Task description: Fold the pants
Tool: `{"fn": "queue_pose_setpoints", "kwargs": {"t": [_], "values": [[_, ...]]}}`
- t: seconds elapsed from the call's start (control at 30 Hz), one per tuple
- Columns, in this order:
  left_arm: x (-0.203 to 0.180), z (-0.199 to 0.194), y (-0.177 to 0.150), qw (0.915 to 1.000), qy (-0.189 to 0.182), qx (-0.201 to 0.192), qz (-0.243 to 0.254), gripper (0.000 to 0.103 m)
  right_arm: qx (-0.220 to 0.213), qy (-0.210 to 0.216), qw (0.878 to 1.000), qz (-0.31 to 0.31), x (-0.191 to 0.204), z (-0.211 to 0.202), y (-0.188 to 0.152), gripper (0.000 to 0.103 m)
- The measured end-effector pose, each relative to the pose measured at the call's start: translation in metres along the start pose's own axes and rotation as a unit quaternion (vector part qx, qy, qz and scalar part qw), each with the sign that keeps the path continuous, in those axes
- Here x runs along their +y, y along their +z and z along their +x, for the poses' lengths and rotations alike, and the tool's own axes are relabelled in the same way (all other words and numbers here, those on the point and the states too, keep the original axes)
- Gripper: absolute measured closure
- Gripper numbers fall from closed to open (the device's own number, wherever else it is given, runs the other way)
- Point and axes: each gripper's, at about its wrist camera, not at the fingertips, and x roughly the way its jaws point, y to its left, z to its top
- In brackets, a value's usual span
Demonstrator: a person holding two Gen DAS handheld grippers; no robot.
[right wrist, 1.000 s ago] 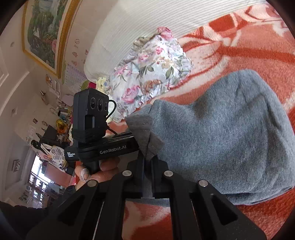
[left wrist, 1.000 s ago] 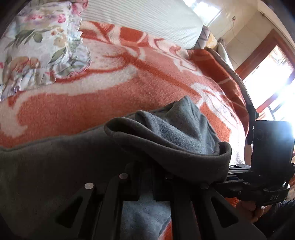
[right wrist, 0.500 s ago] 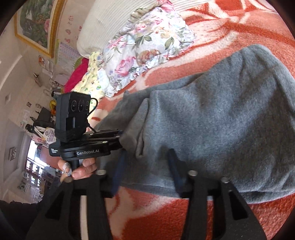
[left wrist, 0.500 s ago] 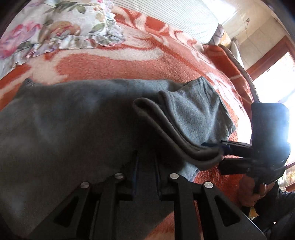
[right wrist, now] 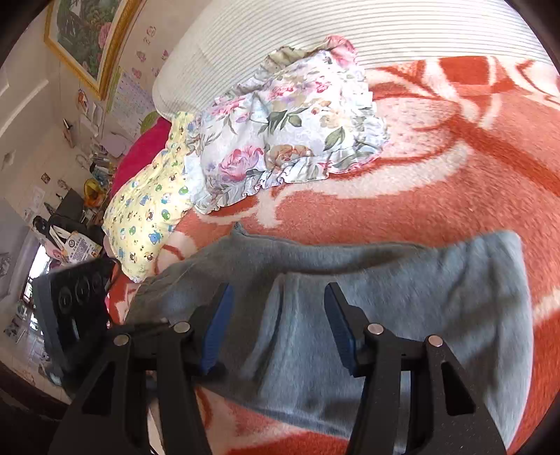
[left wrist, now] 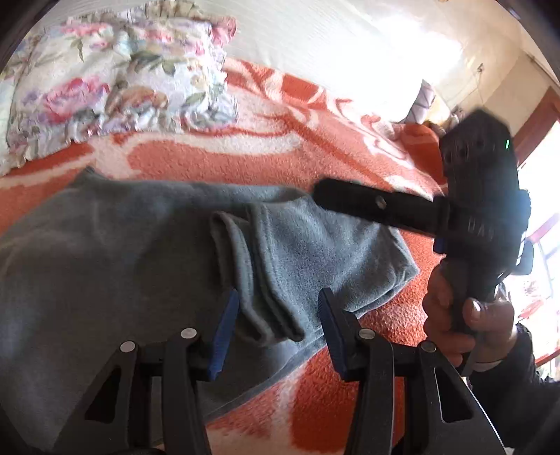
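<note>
Your bed fills both views, covered by an orange and white blanket, with a white striped bolster along its far edge. On the blanket lie the grey pants, folded over on themselves into a broad flat stack, with a doubled hem edge lying on top near your left claw. Behind the pants rests a floral pillow, and beside it a yellow cartoon-print pillow. Your left claw stands wide open, its blue-padded fingers apart on either side of that hem edge and gripping nothing. Your right claw is likewise spread open above the pants, holding no cloth. In the left view your right hand grips the black handle of its claw at the right edge of the bed.
</note>
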Motion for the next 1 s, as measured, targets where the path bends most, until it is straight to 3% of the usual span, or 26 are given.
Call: {"fn": "queue_pose_setpoints", "kwargs": {"t": [0.1,0.23,0.3,0.47,0.6,0.7,0.77,0.83,1.0], "values": [[0.007,0.024,-0.005,0.9991,0.013,0.029,-0.027,0.055,0.027,0.011,0.999,0.014,-0.007,0.022,0.009,0.068],[0.026,0.04,-0.019,0.9956,0.029,0.055,-0.069,0.056,0.084,0.015,0.995,0.05,-0.025,0.06,-0.001,0.076],[0.028,0.034,-0.022,0.9956,0.033,0.048,-0.073,0.056,0.104,0.008,0.993,0.054,-0.029,0.077,-0.011,0.076],[0.025,0.009,-0.034,0.997,0.04,0.017,-0.064,0.056,0.079,0.012,0.996,0.047,-0.02,0.061,-0.009,0.075],[0.04,-0.021,-0.05,0.9943,0.024,-0.007,-0.104,0.056,0.064,0.012,0.998,0.005,0.008,0.047,-0.002,0.075],[0.053,-0.043,-0.061,0.9898,0.019,-0.022,-0.14,0.056,0.068,0.007,0.997,-0.024,0.029,0.049,0.003,0.075],[0.061,-0.061,-0.07,0.986,0.037,-0.038,-0.158,0.056,0.073,0.01,0.997,-0.039,0.043,0.054,0.006,0.073],[0.068,-0.079,-0.082,0.9817,0.05,-0.052,-0.176,0.056,0.08,0.012,0.995,-0.054,0.058,0.06,0.007,0.063],[0.087,-0.111,-0.109,0.9677,0.091,-0.086,-0.219,0.056,0.105,0.013,0.989,-0.106,0.1,0.082,0.004,0.061]]}}
